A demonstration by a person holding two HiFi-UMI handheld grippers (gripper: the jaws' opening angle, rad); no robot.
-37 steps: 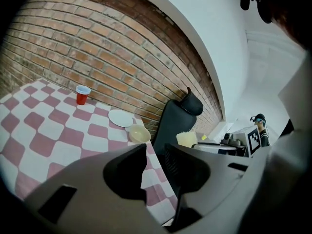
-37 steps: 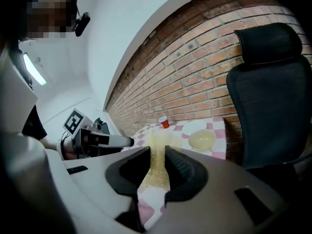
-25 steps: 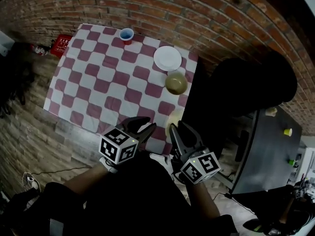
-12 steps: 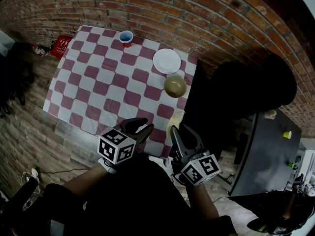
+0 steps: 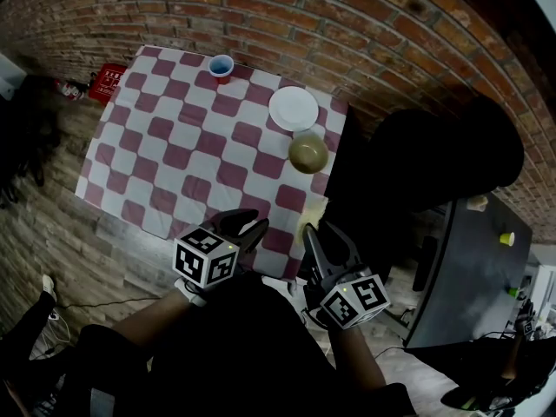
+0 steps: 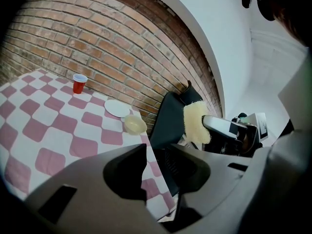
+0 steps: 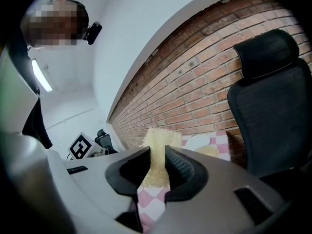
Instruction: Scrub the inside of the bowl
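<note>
Overhead first, in the head view: a checked tabletop (image 5: 174, 155) carries the bowl (image 5: 308, 153) near its right edge, just beside a white plate (image 5: 294, 108), with a red cup (image 5: 221, 65) well apart at the far side. Both claws hang off the near edge, well short of the bowl: the left claw (image 5: 254, 226) and the right claw (image 5: 314, 229), a pale sponge (image 5: 311, 210) at the tip of the latter

From the left gripper view, the left claw (image 6: 156, 152) is released, with nothing between its jaws. Beyond lie the bowl (image 6: 135, 125), plate (image 6: 117, 108) and red cup (image 6: 79, 83). The sponge (image 6: 196, 122) shows at right, before a black chair (image 6: 168, 116)

From the right gripper view, the right claw (image 7: 157, 167) is clenched on the sponge (image 7: 157, 152), which stands upright between its jaws. Behind it are the plate (image 7: 197, 141) and bowl (image 7: 208, 151) below a brick wall (image 7: 195, 77); the chair (image 7: 268, 116) fills the right
</note>
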